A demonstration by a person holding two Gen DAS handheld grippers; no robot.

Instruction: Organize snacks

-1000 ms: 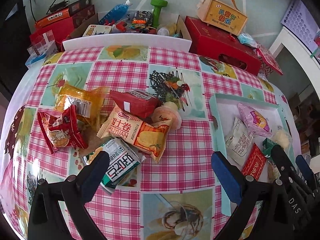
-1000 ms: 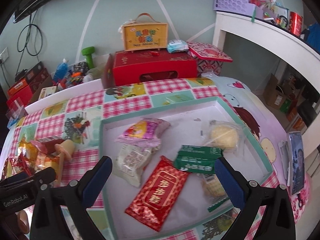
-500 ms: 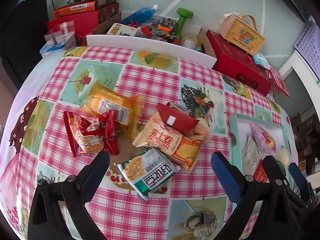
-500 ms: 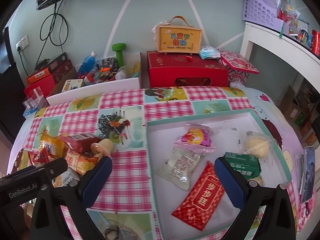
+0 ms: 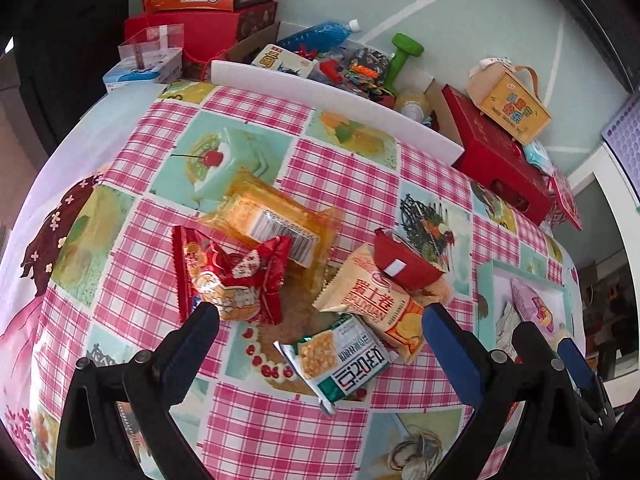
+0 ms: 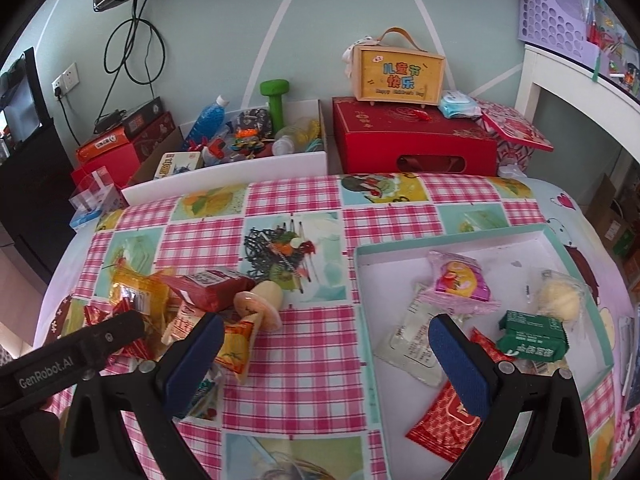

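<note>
A heap of snacks lies on the checked tablecloth: a green-and-white cracker packet [image 5: 340, 356], a beige egg-roll packet [image 5: 376, 300], a dark red packet [image 5: 404, 264], a red crinkled packet [image 5: 232, 276] and an orange see-through packet [image 5: 268, 216]. My left gripper [image 5: 320, 332] hangs open just over the cracker packet, holding nothing. The teal-rimmed white tray [image 6: 452, 240] holds a pink packet [image 6: 460, 280], a green packet [image 6: 532, 336], a red sachet [image 6: 448, 424], a clear sachet [image 6: 416, 344] and a pale round bun [image 6: 560, 300]. My right gripper [image 6: 324, 356] is open and empty between heap and tray.
Behind the table stand a red gift box [image 6: 412, 140], a yellow handled box [image 6: 400, 72], a cardboard box of clutter [image 6: 248, 136] with a green dumbbell [image 6: 276, 96], and stacked red boxes [image 5: 200, 20]. A white shelf [image 6: 580, 76] rises at right. A phone [image 6: 632, 360] lies beside the tray.
Both grippers have swung left. The left wrist view now centres on the snack heap, closer than before. The right gripper has left the tray and hangs over the cloth by its left rim.
</note>
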